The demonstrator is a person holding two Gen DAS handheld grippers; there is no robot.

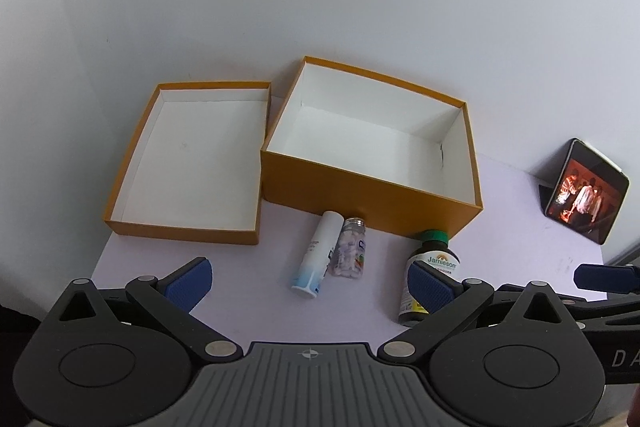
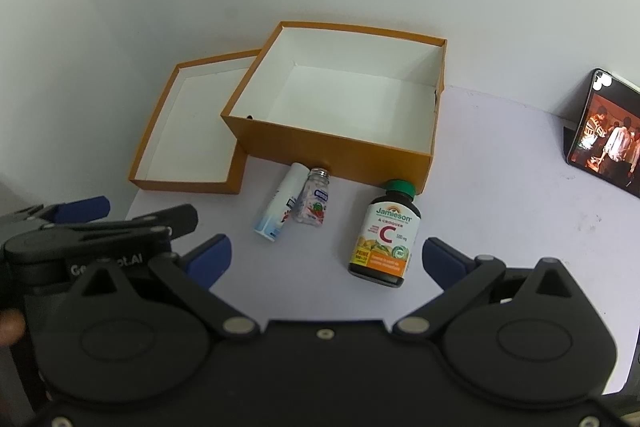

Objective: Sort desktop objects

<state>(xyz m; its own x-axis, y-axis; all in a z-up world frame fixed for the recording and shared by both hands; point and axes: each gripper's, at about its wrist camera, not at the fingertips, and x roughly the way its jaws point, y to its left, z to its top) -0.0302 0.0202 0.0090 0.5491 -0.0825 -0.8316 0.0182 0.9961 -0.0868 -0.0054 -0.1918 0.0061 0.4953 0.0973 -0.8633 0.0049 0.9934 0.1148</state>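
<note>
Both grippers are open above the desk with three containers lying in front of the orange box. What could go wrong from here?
The white tube and the clear pill bottle lie side by side, apparently touching, so closing on one may nudge or roll the other. The Jamieson bottle lies on its side with its cap by the orange box, and may roll or slip when pinched. The left gripper and right gripper hover close together and could collide.

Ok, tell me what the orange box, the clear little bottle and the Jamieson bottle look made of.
Orange box: likely matte paperboard, with thin straight walls, a white lining and no glare.
Clear little bottle: transparent plastic or glass, I cannot tell which; the pieces inside show through, and the cap looks metallic silver.
Jamieson bottle: apparently dark glossy plastic with a printed label and a ribbed green cap.
</note>
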